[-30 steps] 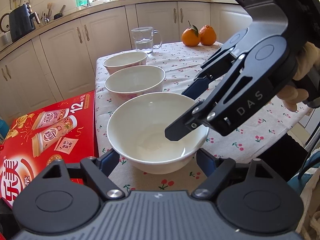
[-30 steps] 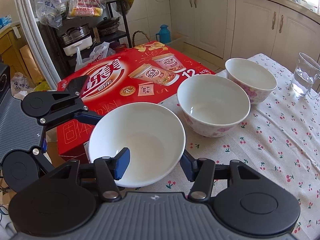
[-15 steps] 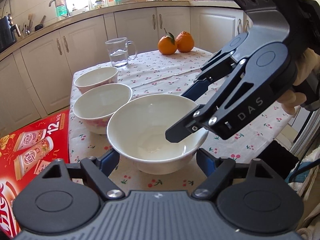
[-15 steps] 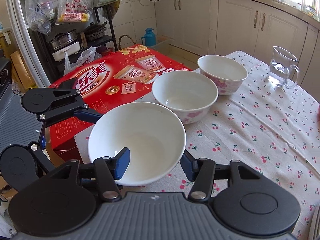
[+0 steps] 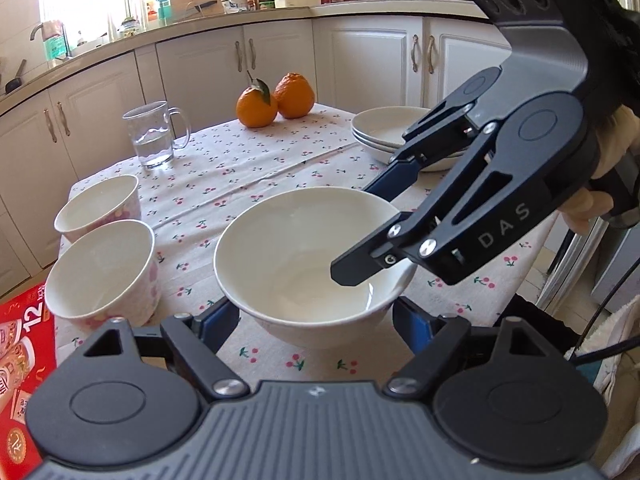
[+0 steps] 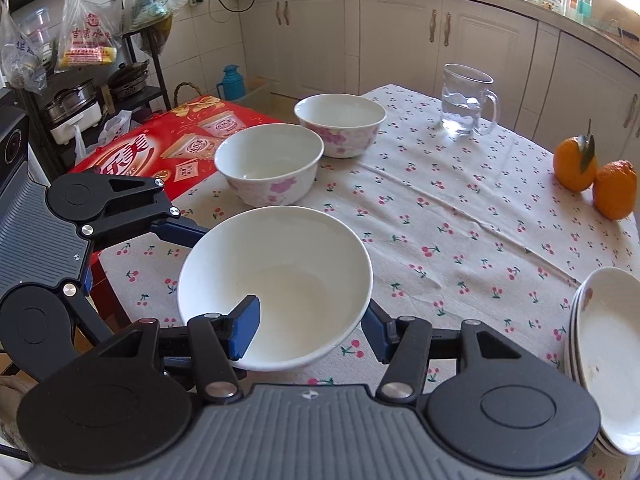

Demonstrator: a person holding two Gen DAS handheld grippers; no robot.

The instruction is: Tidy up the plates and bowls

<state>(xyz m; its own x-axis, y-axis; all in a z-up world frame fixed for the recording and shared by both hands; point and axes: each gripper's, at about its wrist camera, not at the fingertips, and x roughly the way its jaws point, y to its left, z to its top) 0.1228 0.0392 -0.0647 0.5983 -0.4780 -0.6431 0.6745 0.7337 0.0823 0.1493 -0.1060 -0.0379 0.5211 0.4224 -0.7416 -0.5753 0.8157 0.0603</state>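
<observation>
White and unpatterned, the plain white ceramic bowl (image 6: pixel 280 264) sits between both of my tongs, low in the middle of each wrist view. It looks to ride just clear of the cherry-print tablecloth (image 6: pixel 460 216), though I can't be sure its foot is off the cloth.

My right gripper (image 6: pixel 310 330) is closed down across the bowl's near wall at 6 o'clock, one blue pad inside the rim and the other outside it. My left gripper (image 5: pixel 316 316) has a pad on each side of the bowl's lower body. Those pads seem pressed against it, so I take that as a second hold.

I judge this to be the carrying step: one bowl in hand, not yet put anywhere. In the right wrist view the two white bowls with pink flowers (image 6: pixel 268 160) stand touching each other at 12 o'clock, well apart from mine. The stack of shallow white plates (image 6: pixel 612 352) already lies at 4 o'clock, by the table's edge.

Next I need to bring the bowl level over its resting place, most likely the nearer flowered bowl, though I can't tell whether it will nest there. Before it goes down, the pad inside the rim must come out. Both holds should let go together, or the bowl will tip.
</observation>
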